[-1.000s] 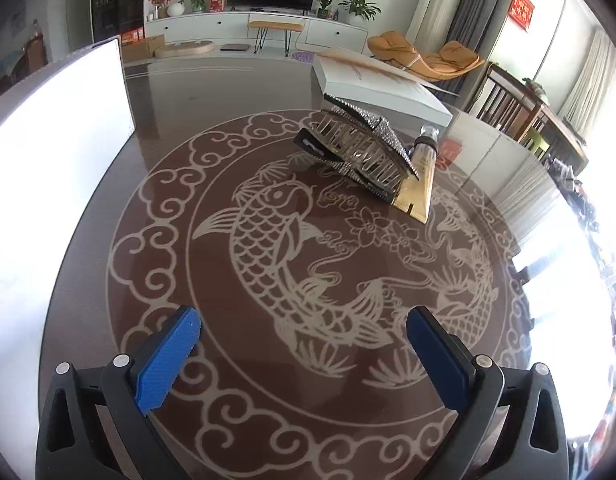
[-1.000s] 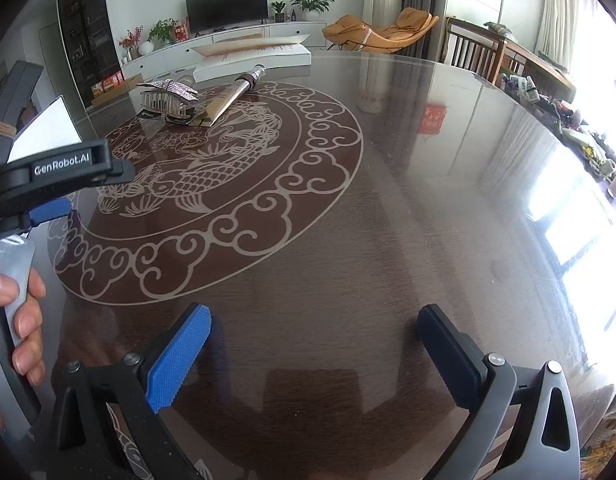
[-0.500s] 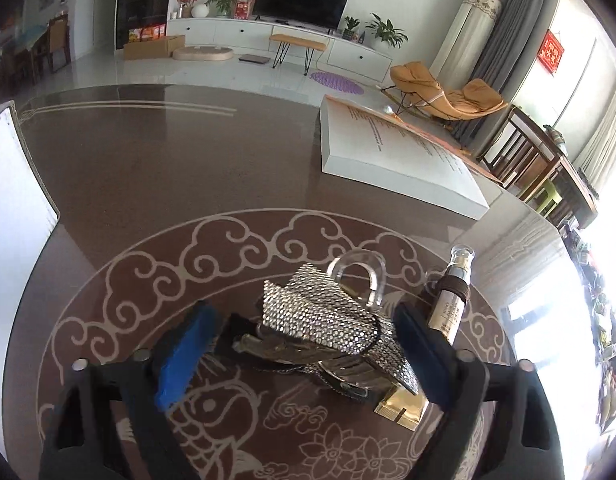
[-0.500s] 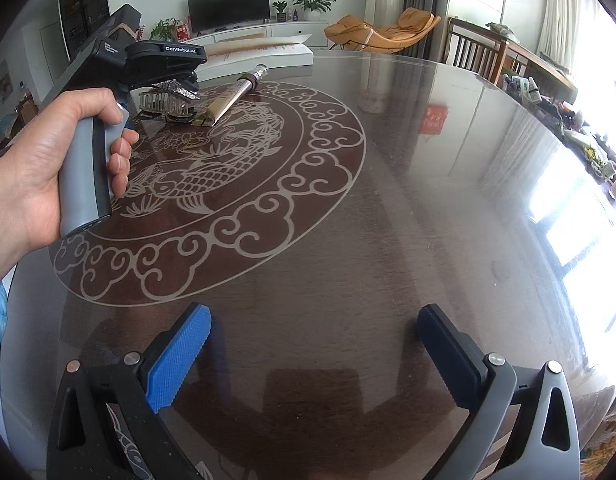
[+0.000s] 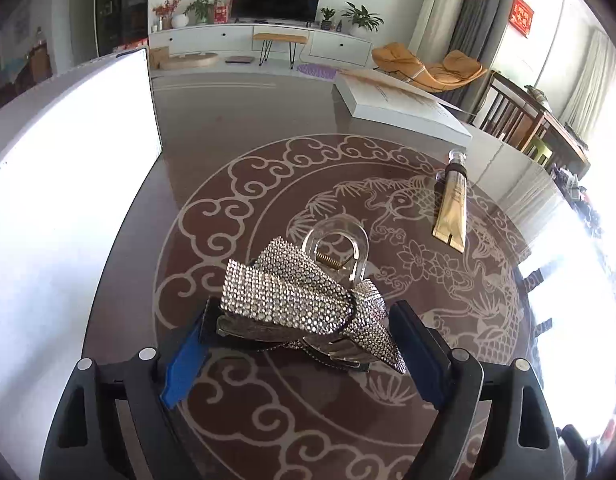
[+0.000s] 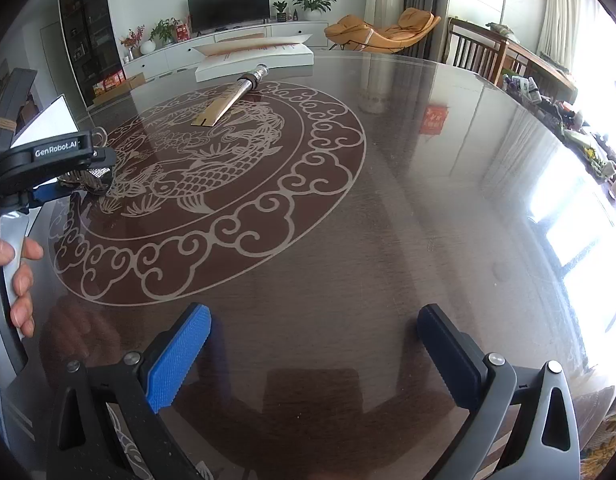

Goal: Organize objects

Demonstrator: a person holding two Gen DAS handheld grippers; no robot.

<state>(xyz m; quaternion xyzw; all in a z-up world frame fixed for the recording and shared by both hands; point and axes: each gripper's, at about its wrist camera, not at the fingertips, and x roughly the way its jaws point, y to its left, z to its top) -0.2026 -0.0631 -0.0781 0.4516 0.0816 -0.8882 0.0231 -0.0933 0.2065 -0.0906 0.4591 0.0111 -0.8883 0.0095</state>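
A: Left wrist view puts the rhinestone hair clip (image 5: 304, 304) between your left gripper (image 5: 304, 354) pads, over the patterned table (image 5: 236, 128). The jaws are opening, and whether the pads press on the clip cannot be told from here.

B: What crowds you there?

A: At 9 o'clock a white panel (image 5: 68, 184) stands close on the table's edge. At 2 o'clock the gold tube (image 5: 451, 208) lies flat, well apart from the clip, and past it at 1 o'clock sits the white box (image 5: 399, 108).

B: And your other tool?

A: Your right gripper (image 6: 311, 360) hangs released, nothing between its pads, above bare table.

B: What does that camera add?

A: It shows your hand (image 6: 16, 276) on the left gripper's handle at 9 o'clock, with only a sliver of the clip peeking out below the tool's body. It also shows the wide free stretch of table toward 3 o'clock, which the left wrist view misses.
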